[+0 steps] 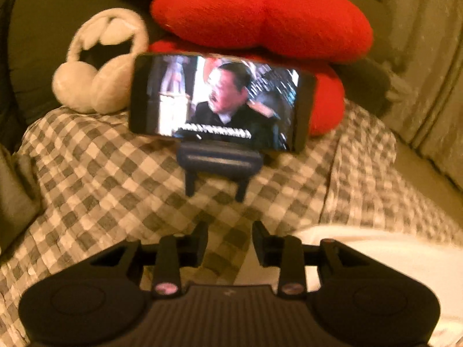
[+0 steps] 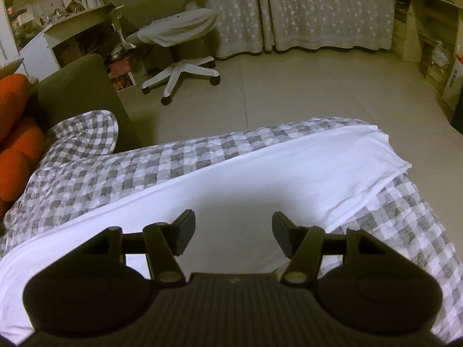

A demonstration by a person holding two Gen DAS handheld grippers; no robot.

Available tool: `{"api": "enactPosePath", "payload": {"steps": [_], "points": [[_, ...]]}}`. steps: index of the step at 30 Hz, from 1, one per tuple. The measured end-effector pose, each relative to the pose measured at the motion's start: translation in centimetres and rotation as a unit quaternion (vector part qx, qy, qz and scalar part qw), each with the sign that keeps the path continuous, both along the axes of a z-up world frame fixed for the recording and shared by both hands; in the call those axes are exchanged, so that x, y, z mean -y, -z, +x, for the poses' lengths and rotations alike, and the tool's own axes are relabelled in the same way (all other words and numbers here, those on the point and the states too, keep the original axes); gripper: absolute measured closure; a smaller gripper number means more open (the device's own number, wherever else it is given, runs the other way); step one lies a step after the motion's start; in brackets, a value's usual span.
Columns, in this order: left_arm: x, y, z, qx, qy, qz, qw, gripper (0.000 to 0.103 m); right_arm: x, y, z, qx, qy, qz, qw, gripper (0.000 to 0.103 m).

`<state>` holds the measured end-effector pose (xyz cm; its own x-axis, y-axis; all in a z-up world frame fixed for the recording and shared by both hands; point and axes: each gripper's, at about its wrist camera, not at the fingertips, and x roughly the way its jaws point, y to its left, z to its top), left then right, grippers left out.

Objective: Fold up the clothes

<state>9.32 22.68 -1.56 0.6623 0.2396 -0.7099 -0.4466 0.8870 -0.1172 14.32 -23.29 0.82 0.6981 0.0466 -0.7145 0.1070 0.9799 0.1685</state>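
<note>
A white garment [image 2: 260,173] lies flat in a long band across the grey-and-white checked cover [image 2: 115,167]. My right gripper [image 2: 233,232] hovers over the garment's near part, jaws open, nothing between them. In the left wrist view my left gripper [image 1: 230,241] stands open by a narrower gap over the checked cover [image 1: 101,179], with nothing between its fingers. The white garment's edge [image 1: 376,251] shows at the lower right of that view, beside the right finger.
A phone [image 1: 220,101] playing video stands on a dark stand [image 1: 220,162] ahead of the left gripper. Behind it sit red cushions [image 1: 260,17] and white earmuffs [image 1: 98,66]. A white office chair [image 2: 179,37], curtains [image 2: 303,8] and shelves lie beyond the floor.
</note>
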Motion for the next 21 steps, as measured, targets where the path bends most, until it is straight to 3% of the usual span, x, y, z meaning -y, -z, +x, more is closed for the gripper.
{"api": "enactPosePath", "payload": {"steps": [7, 10, 12, 14, 21], "points": [[1.2, 0.4, 0.4, 0.001, 0.029, 0.014, 0.9995, 0.068, -0.5, 0.1, -0.2, 0.000, -0.006, -0.009, 1.000, 0.037], [2.4, 0.6, 0.5, 0.002, 0.049, 0.037, 0.9981, 0.068, -0.7, 0.0, -0.3, 0.002, -0.008, -0.013, 1.000, 0.037], [3.8, 1.1, 1.0, -0.015, 0.062, 0.075, 0.9951, 0.068, -0.8, 0.0, -0.3, 0.003, -0.009, -0.014, 1.000, 0.037], [4.7, 1.5, 1.4, -0.031, 0.060, 0.110, 0.9916, 0.072, -0.9, 0.0, -0.3, 0.003, -0.011, -0.012, 1.000, 0.037], [4.8, 1.5, 1.1, -0.026, 0.058, 0.125, 0.9900, 0.082, -0.9, 0.1, -1.2, 0.000, -0.015, -0.012, 1.000, 0.037]]}}
